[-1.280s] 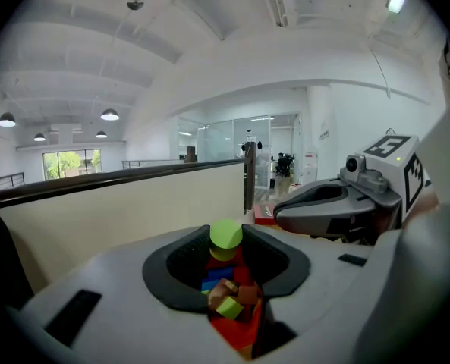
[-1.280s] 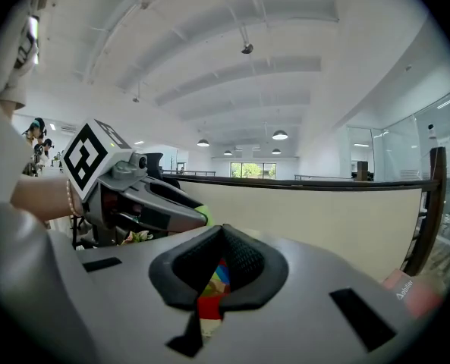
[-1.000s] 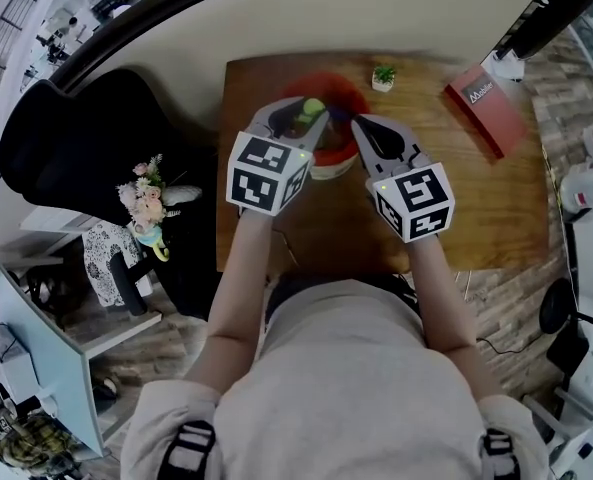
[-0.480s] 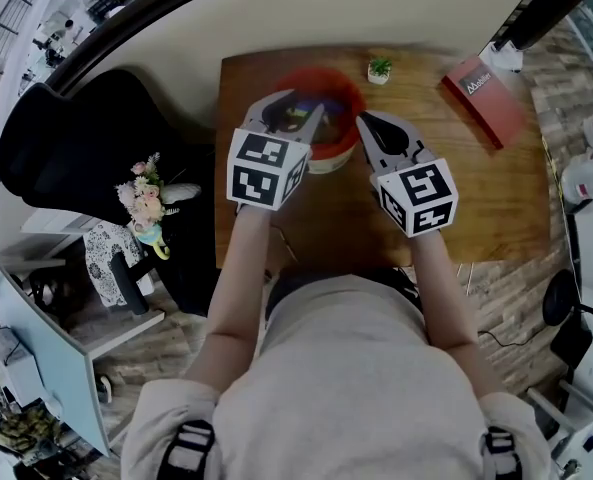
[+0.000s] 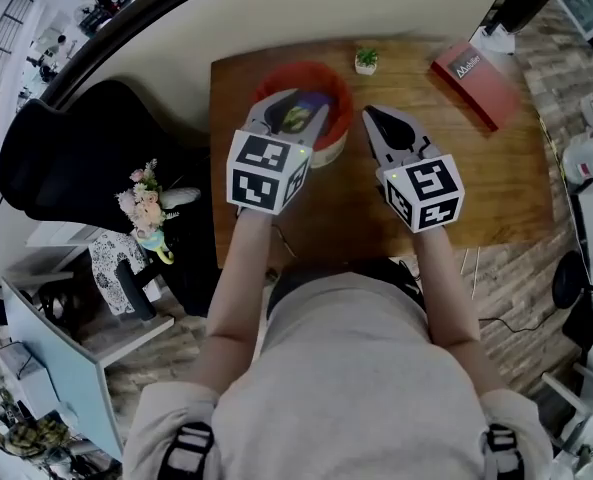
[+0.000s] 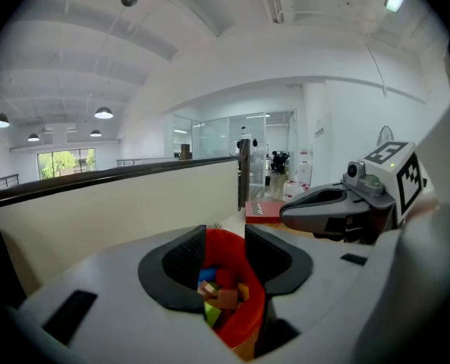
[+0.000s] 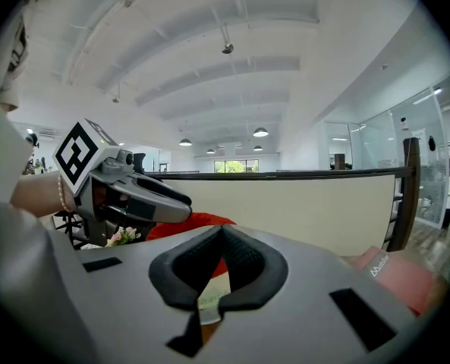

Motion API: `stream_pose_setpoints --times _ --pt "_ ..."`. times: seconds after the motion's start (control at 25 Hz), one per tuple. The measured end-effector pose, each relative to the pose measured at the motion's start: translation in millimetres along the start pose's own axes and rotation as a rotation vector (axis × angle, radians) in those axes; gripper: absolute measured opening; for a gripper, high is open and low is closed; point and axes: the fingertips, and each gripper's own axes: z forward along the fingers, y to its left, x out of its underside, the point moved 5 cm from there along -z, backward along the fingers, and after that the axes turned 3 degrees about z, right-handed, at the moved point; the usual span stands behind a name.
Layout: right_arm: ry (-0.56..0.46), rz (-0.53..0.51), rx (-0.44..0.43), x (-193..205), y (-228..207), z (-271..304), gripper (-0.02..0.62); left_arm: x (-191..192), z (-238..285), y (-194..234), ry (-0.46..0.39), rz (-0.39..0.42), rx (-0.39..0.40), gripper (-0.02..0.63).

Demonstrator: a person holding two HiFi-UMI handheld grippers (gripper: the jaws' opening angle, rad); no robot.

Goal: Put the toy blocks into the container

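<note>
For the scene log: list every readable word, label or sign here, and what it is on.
"Mobiler": white print on the red box; the last letters are unsure.
Left cube, right cube: black-and-white square markers only, no words.
Nothing else in view carries readable text.

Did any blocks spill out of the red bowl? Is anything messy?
Nothing stands out. The blocks sit inside the red bowl, no loose ones show on the wooden table, and the little plant stands upright. The red box just lies slanted near the corner.
</note>
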Motion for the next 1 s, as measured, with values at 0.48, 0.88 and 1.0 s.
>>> stream_pose_setpoints --times 0.48,0.88,1.0 --pt "0.021 0.077 0.141 28 -34 -55 0.009 -14 42 -102 0.006 0.083 0.246 0.169" --pt "0.091 0.169 0.312 77 -69 -109 0.009 27 81 -160 0.131 0.108 0.357 0.176" --pt "0.120 0.209 0.340 95 -73 -119 0.009 40 90 -165 0.160 0.099 0.346 0.186"
